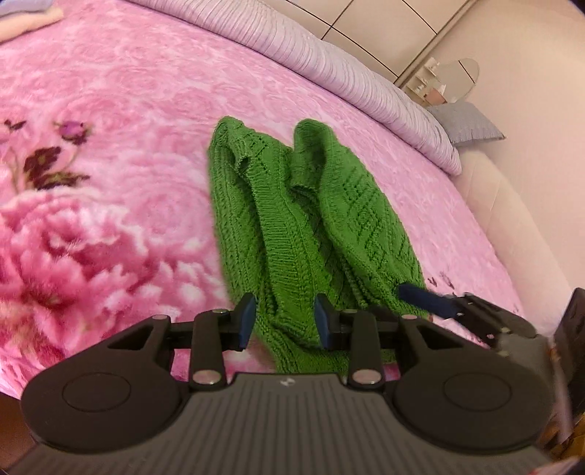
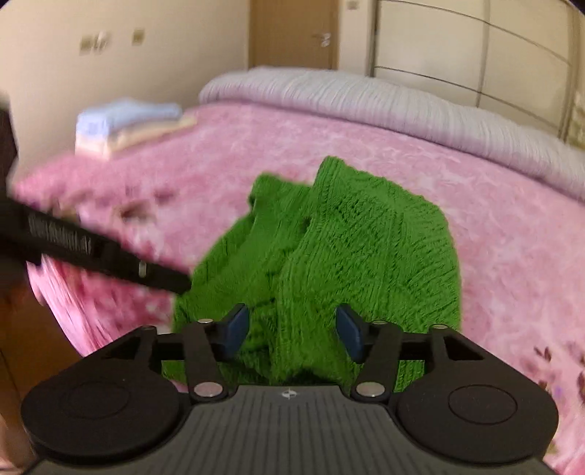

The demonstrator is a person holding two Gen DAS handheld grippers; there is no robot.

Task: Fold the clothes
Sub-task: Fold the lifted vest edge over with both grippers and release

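Observation:
A green knit sweater (image 1: 310,219) lies bunched in long folds on a pink flowered blanket (image 1: 109,182). In the left wrist view my left gripper (image 1: 285,319) is open, its blue fingers on either side of the sweater's near hem, low over the cloth. From the right, a blue finger (image 1: 424,297) of the right gripper touches the hem's right corner. In the right wrist view the sweater (image 2: 358,248) fills the middle. My right gripper (image 2: 292,330) is open over its near edge. The left tool's black body (image 2: 109,257) slants in from the left, up to the cloth.
A ribbed lilac quilt (image 2: 365,102) is rolled along the far side of the bed. A stack of folded pale clothes (image 2: 124,122) sits at the far left corner. Wardrobe doors (image 2: 475,47), a room door (image 2: 292,33) and a grey pillow (image 1: 464,122) lie beyond.

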